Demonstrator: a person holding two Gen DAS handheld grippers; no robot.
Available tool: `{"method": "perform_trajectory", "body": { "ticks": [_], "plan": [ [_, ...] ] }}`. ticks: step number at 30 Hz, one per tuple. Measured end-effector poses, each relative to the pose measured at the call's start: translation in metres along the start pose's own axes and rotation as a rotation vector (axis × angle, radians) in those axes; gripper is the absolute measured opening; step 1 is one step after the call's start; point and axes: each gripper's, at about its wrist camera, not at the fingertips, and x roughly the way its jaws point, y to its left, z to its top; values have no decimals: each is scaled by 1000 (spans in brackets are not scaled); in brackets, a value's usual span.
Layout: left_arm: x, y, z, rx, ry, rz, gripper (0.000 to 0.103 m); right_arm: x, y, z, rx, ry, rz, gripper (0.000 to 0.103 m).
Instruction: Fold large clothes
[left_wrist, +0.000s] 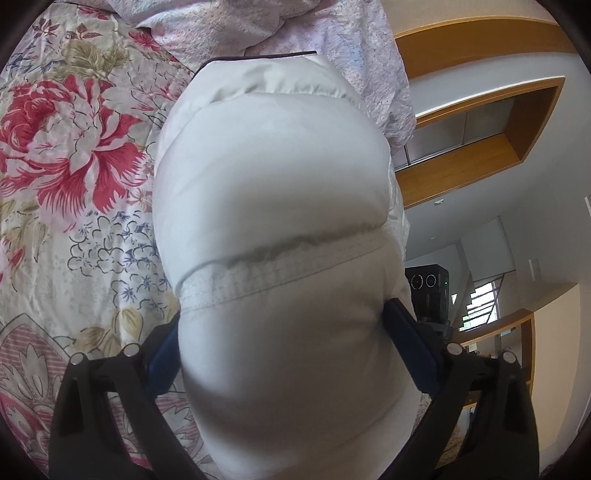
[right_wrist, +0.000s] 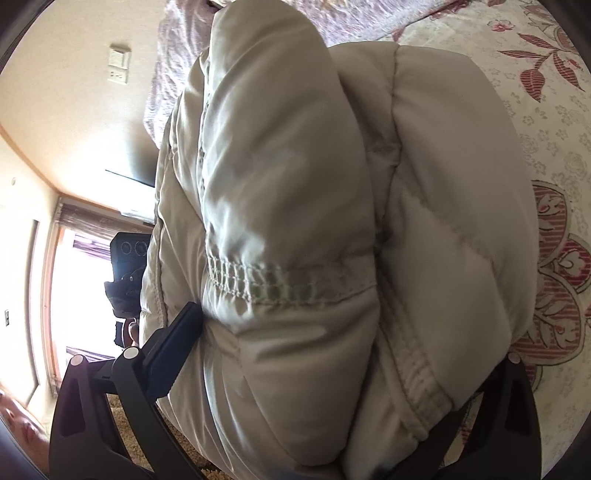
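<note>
A home bedroom: a bed with a floral bedspread (left_wrist: 74, 155), a curtained window (right_wrist: 74, 280), and wood-trimmed ceiling recesses (left_wrist: 480, 122).

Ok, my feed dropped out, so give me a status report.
Left tool shut on puffy white jacket. Right tool shut on it too, thick bunch. Jacket over the floral bedspread. Nothing in the way.

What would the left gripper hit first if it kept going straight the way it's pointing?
The left gripper is already clamped on the white puffer jacket, which fills its path. Beyond the jacket probably lies the pink crinkled blanket on the floral bedspread, though depth is unclear.
</note>
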Motion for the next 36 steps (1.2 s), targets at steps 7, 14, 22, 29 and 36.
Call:
{"method": "perform_trajectory", "body": {
  "ticks": [7,14,22,29,36],
  "plan": [
    [3,-15,5,12,-21,-40,97,-2,11,-2,-41,-38,57,95],
    [-28,-21,37,68,-137,-69,95,8,47,41,-112,-86,77,91],
    [-71,14,77,41,-256,36,95,73,63,111,-119,-47,88,89],
    [-68,62,86,-6,-263,156,95,117,37,128,-28,-49,11,97],
    [-72,44,88,46,-253,286,100,71,54,100,-66,-177,-195,99]
  ]
}}
